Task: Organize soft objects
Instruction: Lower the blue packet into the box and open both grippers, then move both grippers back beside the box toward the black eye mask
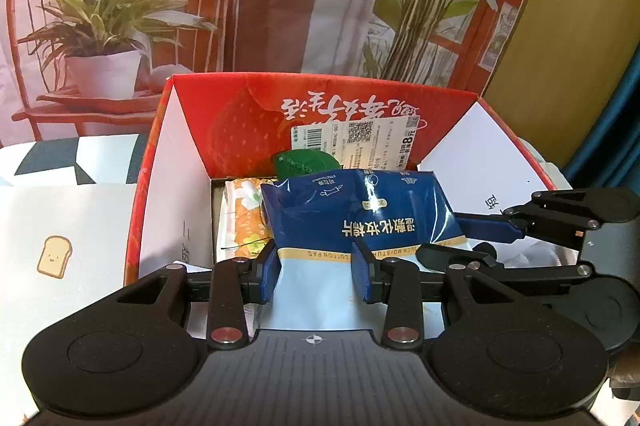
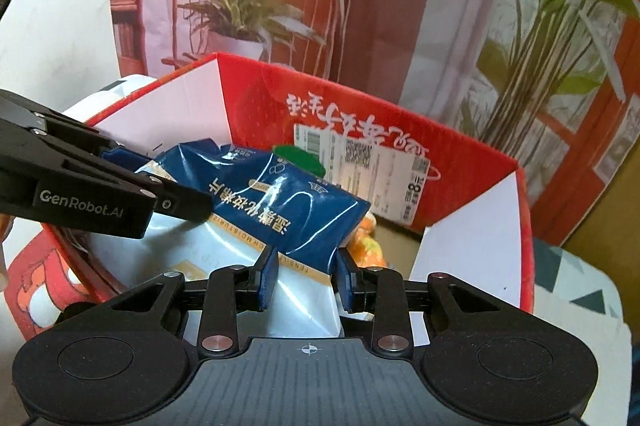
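A: Item one, your left gripper [image 1: 316, 276]: what do its fingers hold?

B: Blue fingers [image 1: 271, 276] closed narrowly on the pale lower end of the blue packet [image 1: 352, 214]. Pads press the wrapper on both sides.

A: Item two, your right gripper [image 2: 306, 276]?

B: Fingers [image 2: 267, 276] likewise narrow, clamped on another edge of the same packet, so you hold it with both hands.

A: Location of the packet?

B: Over the open red box [image 1: 248, 117], its dark blue upper end tilted into the opening.

A: Contents of the box?

B: An orange-and-white flowered pack [image 1: 244, 222] by the left wall, and a green item [image 1: 300, 161] behind the packet, partly hidden. A white price label [image 1: 356, 139] is stuck on the inner back flap.

A: Surroundings?

B: A white card with a toast drawing [image 1: 54, 256] lies left of the box. A printed backdrop of a chair and plants [image 1: 104, 25] stands behind it.
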Motion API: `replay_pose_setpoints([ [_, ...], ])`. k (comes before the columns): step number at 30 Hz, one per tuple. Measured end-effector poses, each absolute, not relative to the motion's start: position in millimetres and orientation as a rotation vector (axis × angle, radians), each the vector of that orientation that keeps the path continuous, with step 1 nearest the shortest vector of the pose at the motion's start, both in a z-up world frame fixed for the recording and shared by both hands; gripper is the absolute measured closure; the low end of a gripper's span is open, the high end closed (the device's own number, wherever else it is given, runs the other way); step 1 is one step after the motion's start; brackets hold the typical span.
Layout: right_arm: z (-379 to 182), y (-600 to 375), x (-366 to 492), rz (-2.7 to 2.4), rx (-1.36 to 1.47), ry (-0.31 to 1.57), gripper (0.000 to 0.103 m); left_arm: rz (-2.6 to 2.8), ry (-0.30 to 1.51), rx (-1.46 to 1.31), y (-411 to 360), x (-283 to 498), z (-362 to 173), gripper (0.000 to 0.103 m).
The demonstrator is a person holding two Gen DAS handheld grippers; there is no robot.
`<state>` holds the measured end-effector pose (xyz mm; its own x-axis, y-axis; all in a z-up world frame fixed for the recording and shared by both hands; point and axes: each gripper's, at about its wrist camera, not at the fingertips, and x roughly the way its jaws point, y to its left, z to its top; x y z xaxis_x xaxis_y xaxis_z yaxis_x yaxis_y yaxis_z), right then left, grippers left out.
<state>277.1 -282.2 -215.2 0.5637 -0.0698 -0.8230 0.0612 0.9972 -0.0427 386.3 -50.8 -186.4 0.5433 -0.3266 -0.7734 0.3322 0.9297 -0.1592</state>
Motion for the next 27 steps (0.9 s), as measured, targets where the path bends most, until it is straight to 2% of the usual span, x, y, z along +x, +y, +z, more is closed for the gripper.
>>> replay_pose_setpoints([
  [3,-216,-285,279,-0.084,0.003,0.988,0.075,-0.389,0.893,-0.008,-47,382,-181,0.061],
  [7,-217,-290,276,-0.115,0.047,0.985,0.073,-0.385,0.842,-0.021,-40,374,-168,0.049],
  [12,-213,-292,266,-0.179,0.066,0.938,0.067,-0.371,0.783,-0.035,-29,360,-149,0.047],
  [15,-203,-294,251,-0.19,0.112,0.847,0.065,-0.38,0.753,-0.047,-21,345,-139,0.045],
  [17,-194,-294,236,-0.186,0.142,0.768,0.057,-0.381,0.734,-0.055,-14,333,-135,0.045],
  [27,-173,-275,150,-0.231,0.169,0.491,0.055,-0.349,0.657,-0.088,14,265,-139,0.044],
])
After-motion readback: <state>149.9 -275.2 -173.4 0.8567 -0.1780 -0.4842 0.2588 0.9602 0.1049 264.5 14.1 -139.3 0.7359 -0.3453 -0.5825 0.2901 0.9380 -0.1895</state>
